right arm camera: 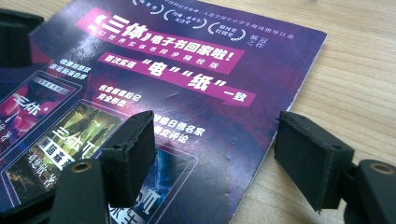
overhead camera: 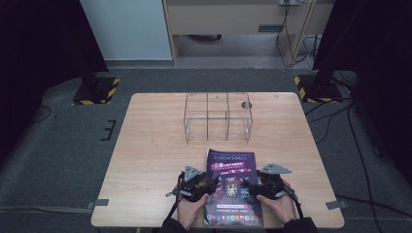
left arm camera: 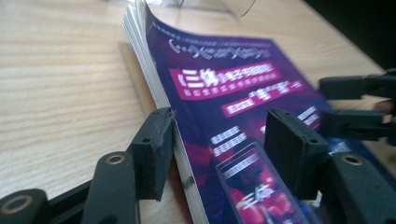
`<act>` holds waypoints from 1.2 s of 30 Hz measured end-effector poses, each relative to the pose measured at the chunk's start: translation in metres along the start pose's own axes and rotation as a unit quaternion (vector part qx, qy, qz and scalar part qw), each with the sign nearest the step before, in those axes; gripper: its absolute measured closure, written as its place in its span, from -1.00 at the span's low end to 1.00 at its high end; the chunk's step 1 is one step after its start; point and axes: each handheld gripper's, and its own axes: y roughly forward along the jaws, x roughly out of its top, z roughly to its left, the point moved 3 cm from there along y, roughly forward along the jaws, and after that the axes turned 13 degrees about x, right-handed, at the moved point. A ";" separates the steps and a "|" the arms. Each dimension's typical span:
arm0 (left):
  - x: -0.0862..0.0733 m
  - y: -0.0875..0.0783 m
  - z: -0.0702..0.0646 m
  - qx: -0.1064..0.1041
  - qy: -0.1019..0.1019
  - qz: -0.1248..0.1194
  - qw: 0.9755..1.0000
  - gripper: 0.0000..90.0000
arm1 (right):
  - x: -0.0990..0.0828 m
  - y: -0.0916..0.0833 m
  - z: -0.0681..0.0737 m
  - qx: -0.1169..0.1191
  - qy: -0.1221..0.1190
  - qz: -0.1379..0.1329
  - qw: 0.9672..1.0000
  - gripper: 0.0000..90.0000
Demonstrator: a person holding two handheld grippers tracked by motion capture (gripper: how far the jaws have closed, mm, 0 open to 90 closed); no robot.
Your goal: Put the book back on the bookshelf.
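**High view: both grippers flank a purple booklet at the near table edge**

High view shows the left gripper (overhead camera: 210,186) at the left long edge of the booklet (overhead camera: 232,191), which lies flat on the table (overhead camera: 145,145) with its long axis running away from the person toward the clear acrylic organizer (overhead camera: 217,116).

Left gripper view: the jaws straddle that edge, one pad (left arm camera: 153,149) against the page stack, the other over the cover with a gap beneath, so nothing is pinched; they stand half wide. The booklet's far corner curls upward.

To the right, the right gripper (overhead camera: 248,187) sits at the opposite long edge. Right gripper view: its jaws stand apart and empty, one over the cover (right arm camera: 187,93), one over bare wood. Both hands are about equally near; the left looks better placed to pinch.
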 end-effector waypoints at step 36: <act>-0.012 0.012 -0.033 -0.092 0.060 0.069 0.992 0.11 | 0.001 0.000 -0.002 0.007 -0.001 0.000 1.000 -0.36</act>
